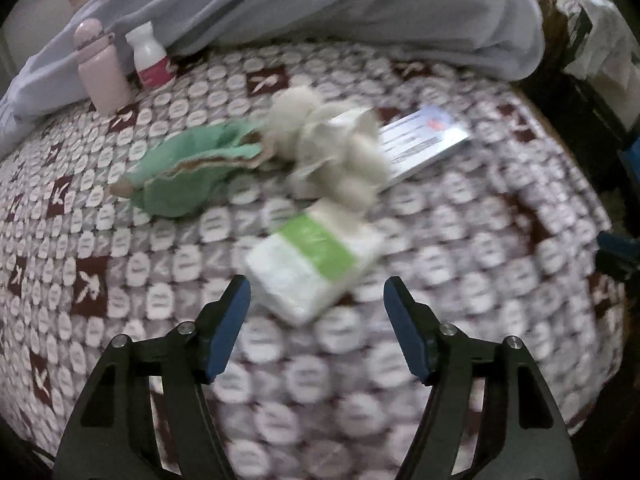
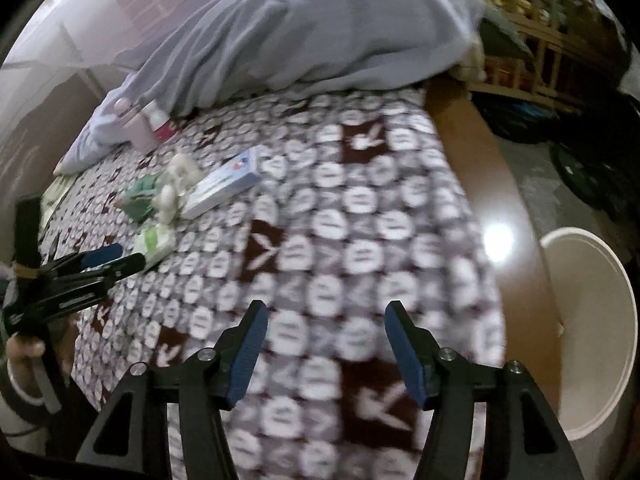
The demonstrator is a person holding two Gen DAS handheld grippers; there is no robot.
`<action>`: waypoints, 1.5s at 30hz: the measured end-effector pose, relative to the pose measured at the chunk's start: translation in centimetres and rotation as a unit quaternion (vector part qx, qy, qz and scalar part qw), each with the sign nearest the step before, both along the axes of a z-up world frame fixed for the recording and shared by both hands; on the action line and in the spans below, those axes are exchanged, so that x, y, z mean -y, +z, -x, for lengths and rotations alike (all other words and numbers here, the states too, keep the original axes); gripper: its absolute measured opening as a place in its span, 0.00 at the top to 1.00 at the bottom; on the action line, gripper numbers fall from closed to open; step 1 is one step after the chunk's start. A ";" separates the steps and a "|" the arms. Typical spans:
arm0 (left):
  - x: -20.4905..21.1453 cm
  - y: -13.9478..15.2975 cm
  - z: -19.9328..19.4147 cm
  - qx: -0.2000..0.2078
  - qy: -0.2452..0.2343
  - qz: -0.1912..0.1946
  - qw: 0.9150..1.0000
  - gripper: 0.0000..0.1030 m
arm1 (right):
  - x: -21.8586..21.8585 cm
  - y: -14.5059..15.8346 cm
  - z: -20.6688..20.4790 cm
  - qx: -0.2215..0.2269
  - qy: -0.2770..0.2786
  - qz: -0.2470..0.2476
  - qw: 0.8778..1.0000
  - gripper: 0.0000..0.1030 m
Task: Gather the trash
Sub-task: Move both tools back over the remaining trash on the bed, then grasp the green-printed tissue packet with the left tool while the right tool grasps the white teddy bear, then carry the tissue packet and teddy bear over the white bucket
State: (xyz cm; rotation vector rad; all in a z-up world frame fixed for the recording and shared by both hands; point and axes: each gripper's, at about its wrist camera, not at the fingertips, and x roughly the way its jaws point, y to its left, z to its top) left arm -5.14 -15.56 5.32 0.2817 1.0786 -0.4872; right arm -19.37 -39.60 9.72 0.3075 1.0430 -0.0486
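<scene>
A white tissue pack with a green band (image 1: 314, 258) lies on the patterned bed cover, just ahead of my open, empty left gripper (image 1: 316, 292). Behind it lie crumpled white paper (image 1: 332, 148), a green wrapper (image 1: 184, 172) and a flat white-and-blue box (image 1: 424, 140). In the right wrist view the same pile sits far left: the pack (image 2: 154, 242), the crumpled paper (image 2: 176, 184) and the box (image 2: 224, 188). My right gripper (image 2: 324, 320) is open and empty over the bare cover. The left gripper (image 2: 108, 260) shows at the left edge there.
A pink bottle (image 1: 102, 66) and a white bottle with a red label (image 1: 150, 56) stand at the back left against a grey blanket (image 1: 320, 4). A white bin (image 2: 588, 332) stands on the floor beyond the bed's brown edge (image 2: 492, 184). Shelves stand at the far right.
</scene>
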 end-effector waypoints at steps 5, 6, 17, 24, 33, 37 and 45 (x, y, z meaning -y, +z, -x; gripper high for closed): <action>-0.5 -3.0 -2.3 -0.039 0.007 0.004 0.999 0.34 | -2.7 -0.5 -2.7 -0.007 0.027 -0.003 1.000 0.43; -0.5 -3.1 -2.3 -0.035 0.006 0.007 0.999 0.34 | -3.2 -0.6 -3.2 -0.008 0.031 -0.004 0.999 0.43; -4.3 -0.2 -2.6 -0.029 0.053 0.032 0.998 0.65 | -9.3 0.6 -12.4 0.020 0.098 -0.019 0.995 0.42; -7.1 0.7 -2.5 -0.028 0.083 0.046 0.995 0.65 | -13.8 -1.0 -20.5 0.006 0.135 -0.025 0.991 0.40; -7.6 -0.2 -3.3 -0.042 0.100 0.062 0.992 0.65 | -16.0 -4.4 -23.7 -0.004 0.156 0.031 0.987 0.70; -7.1 -0.1 -2.9 -0.040 0.101 0.067 0.992 0.65 | -14.8 -2.5 -21.3 0.018 0.155 0.002 0.988 0.75; -5.2 0.6 -0.6 -0.034 0.100 0.072 0.992 0.65 | -12.2 0.5 -13.7 0.046 0.144 0.003 0.989 0.75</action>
